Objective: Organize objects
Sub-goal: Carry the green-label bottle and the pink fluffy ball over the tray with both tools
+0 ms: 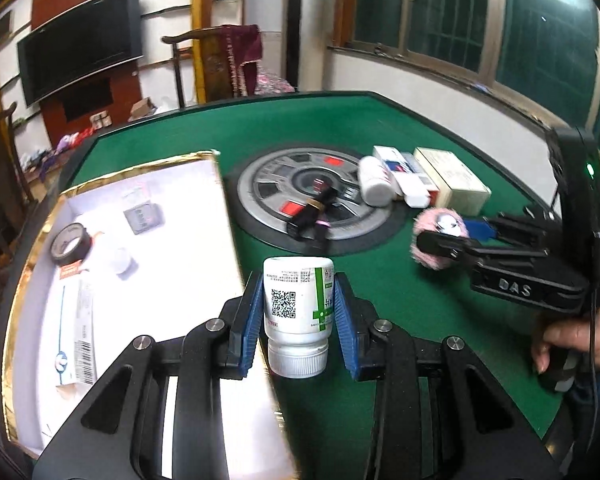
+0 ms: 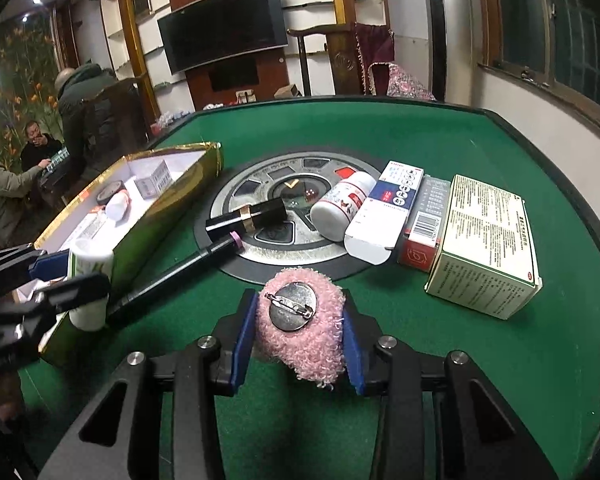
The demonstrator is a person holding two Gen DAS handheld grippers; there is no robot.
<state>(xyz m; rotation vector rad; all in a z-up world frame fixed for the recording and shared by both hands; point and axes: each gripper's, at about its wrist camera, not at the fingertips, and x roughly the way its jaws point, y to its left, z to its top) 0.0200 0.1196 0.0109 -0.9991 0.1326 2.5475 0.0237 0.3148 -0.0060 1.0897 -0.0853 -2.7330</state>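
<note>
My left gripper [image 1: 298, 312] is shut on a white pill bottle [image 1: 298, 312] with a green-cross label, held cap toward the camera beside the gold-rimmed white box [image 1: 172, 224]. The bottle also shows in the right wrist view [image 2: 90, 284] at the box's near end. My right gripper [image 2: 300, 336] is shut on a fluffy pink brooch [image 2: 304, 340], its metal pin back facing up, above the green table. The brooch also shows in the left wrist view [image 1: 440, 236], at the right.
On the table's round centre plate [image 2: 288, 216] lie a black lipstick [image 2: 256, 214] and a black pen [image 2: 176, 276]. A white bottle [image 2: 342, 204] and three boxes [image 2: 484, 244] lie at the right. The box holds tape [image 1: 70, 244], a tube carton and small items.
</note>
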